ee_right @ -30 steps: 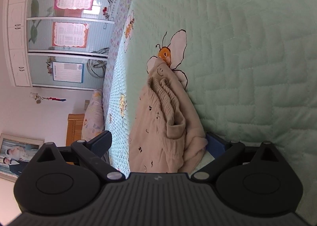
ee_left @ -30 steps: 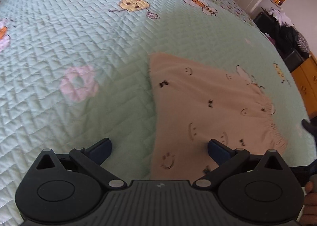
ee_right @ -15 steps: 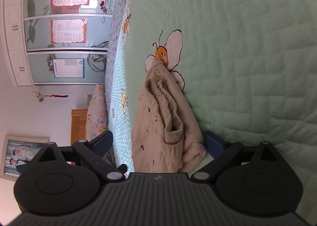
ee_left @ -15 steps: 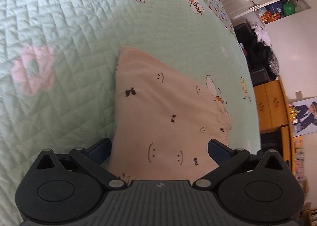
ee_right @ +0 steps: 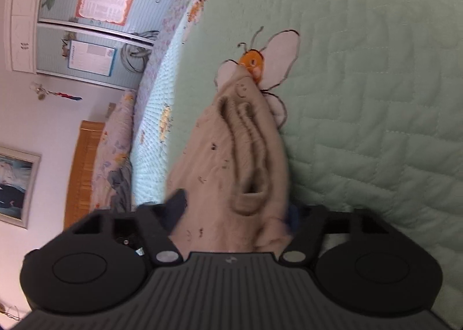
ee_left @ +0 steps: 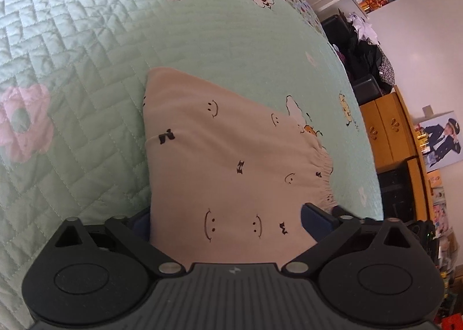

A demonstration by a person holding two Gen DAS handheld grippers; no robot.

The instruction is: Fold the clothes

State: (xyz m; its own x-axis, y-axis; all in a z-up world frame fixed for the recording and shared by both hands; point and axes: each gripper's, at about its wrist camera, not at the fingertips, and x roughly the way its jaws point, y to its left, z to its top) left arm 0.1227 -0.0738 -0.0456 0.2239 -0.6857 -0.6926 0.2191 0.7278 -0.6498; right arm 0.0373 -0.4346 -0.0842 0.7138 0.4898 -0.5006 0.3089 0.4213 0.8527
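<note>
A beige garment (ee_left: 220, 156) printed with smiley faces lies folded flat on the green quilted bedspread (ee_left: 86, 55). Its gathered elastic waistband (ee_right: 249, 133) shows in the right wrist view. My left gripper (ee_left: 228, 218) straddles the garment's near corner. Its jaws are closing with the cloth between them, and the left finger is half hidden by the cloth edge. My right gripper (ee_right: 234, 210) is at the waistband end. Its jaws are closing too, and both fingers touch the bunched cloth.
The bedspread (ee_right: 376, 69) carries bee, flower and cloud pictures. Beyond the bed's far edge stand a wooden cabinet (ee_left: 387, 124), dark bags (ee_left: 361, 49) and a doorway. A wardrobe with posters (ee_right: 86, 12) and a wooden headboard (ee_right: 84, 173) show in the right wrist view.
The left gripper moved in over the garment's corner, and its jaws narrowed slightly. The right gripper's jaws came together from wide apart onto the waistband end, and the view rolled.
</note>
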